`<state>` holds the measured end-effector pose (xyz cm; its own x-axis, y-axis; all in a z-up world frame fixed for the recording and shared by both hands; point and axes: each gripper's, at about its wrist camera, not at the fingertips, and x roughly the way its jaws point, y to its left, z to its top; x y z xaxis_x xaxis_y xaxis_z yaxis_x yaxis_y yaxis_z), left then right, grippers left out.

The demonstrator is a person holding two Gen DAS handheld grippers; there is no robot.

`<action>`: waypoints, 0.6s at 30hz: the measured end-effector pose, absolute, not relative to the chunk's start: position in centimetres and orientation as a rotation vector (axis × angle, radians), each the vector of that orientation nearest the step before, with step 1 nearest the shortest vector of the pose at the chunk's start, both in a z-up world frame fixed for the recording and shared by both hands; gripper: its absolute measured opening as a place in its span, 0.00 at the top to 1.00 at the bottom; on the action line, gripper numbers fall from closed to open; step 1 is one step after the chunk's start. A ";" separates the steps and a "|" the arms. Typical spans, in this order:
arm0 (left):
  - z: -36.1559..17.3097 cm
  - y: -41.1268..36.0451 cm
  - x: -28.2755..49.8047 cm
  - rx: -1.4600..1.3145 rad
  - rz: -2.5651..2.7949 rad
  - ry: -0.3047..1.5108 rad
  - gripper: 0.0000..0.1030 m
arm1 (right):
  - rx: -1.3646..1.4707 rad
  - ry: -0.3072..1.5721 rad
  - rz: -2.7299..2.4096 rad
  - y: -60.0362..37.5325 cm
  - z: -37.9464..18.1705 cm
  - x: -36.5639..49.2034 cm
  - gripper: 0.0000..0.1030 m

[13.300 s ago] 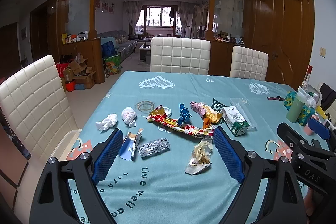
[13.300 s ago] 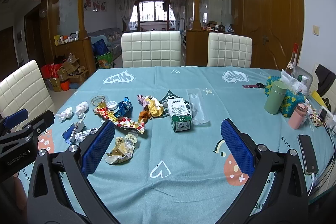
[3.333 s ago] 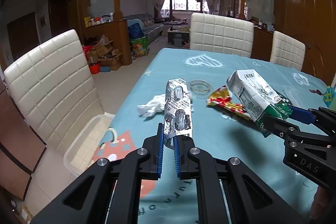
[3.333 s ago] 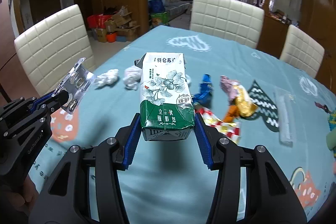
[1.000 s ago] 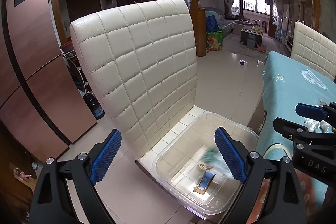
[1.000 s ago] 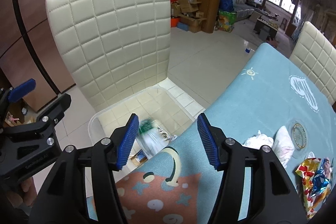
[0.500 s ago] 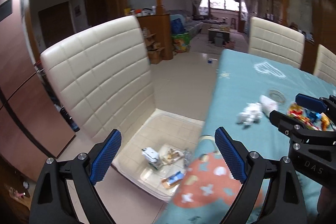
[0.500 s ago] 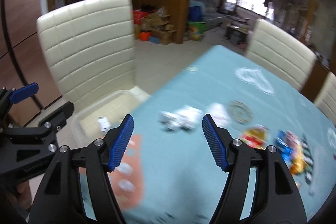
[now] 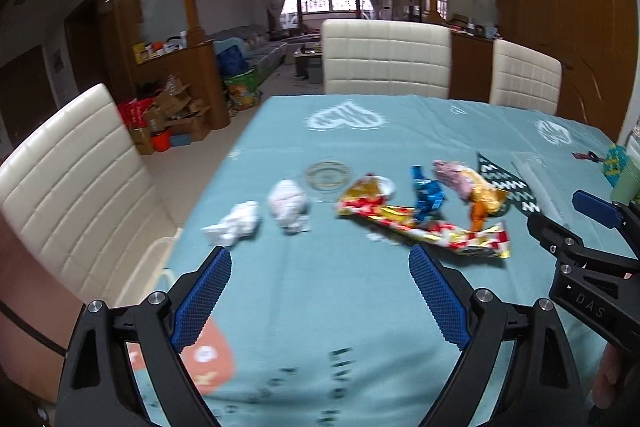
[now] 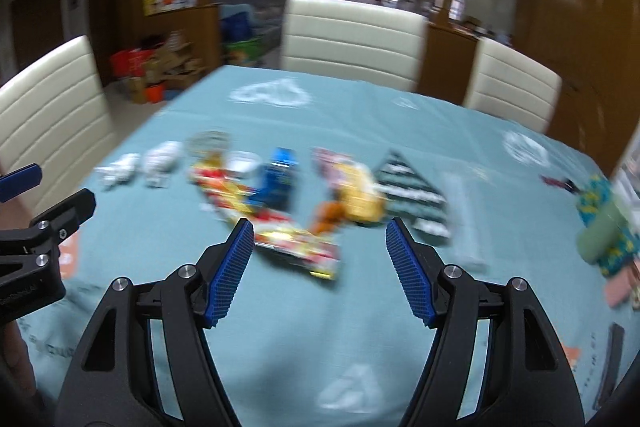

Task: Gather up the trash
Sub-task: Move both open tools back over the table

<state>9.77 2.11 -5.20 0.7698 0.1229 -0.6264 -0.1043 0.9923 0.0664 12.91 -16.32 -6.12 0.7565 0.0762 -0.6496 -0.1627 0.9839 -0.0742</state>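
Observation:
Trash lies in a row on the teal tablecloth (image 9: pixel 352 311). It includes two white tissue wads (image 9: pixel 236 229) (image 9: pixel 289 205), a long red-gold wrapper (image 9: pixel 420 223), a blue wrapper (image 9: pixel 428 193), a pink-and-gold wrapper (image 9: pixel 468 183) and a dark zigzag bag (image 9: pixel 508 187). My left gripper (image 9: pixel 318 255) hangs open and empty over the near table, just short of the tissues and the long wrapper. My right gripper (image 10: pixel 320 227) is open and empty too. It sits above the near end of the red-gold wrapper (image 10: pixel 296 241), in a blurred view.
A round glass dish (image 9: pixel 329 174) sits behind the wrappers. A green cup (image 10: pixel 600 231) and a dark phone (image 10: pixel 608 359) are at the table's right edge. Cream chairs stand at the left (image 9: pixel 72 179) and far side (image 9: pixel 386 57). A clear bin's rim (image 9: pixel 162 251) shows at the left chair.
Both views have swung right, from the clear bin on the left chair back over the table. The trash row now lies ahead of both grippers, which remain open and empty.

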 end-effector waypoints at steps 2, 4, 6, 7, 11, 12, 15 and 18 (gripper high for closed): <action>-5.9 -0.1 10.9 0.034 0.107 0.704 0.14 | -0.111 0.725 0.100 -18.7 -6.7 13.8 0.33; -6.7 -1.7 12.1 0.023 0.096 0.738 0.14 | -0.099 0.750 0.079 -20.8 -7.6 14.7 0.33; -7.3 -2.7 13.1 0.011 0.092 0.763 0.14 | -0.093 0.770 0.069 -22.0 -8.3 15.6 0.33; -7.7 -3.3 13.8 0.009 0.094 0.774 0.14 | -0.090 0.786 0.069 -22.7 -8.7 16.2 0.33; -8.9 -5.5 15.8 -0.003 0.089 0.825 0.14 | -0.105 0.810 0.057 -25.1 -10.1 17.8 0.13; -9.2 -5.9 16.1 0.000 0.090 0.835 0.14 | -0.110 0.796 0.044 -25.5 -10.2 18.2 0.10; -10.0 -7.1 17.4 0.024 0.125 0.852 0.14 | -0.120 0.793 0.041 -26.1 -10.5 19.4 0.08; -11.0 -7.3 18.8 0.008 0.144 0.889 0.14 | -0.100 0.819 0.048 -26.5 -11.4 20.9 0.08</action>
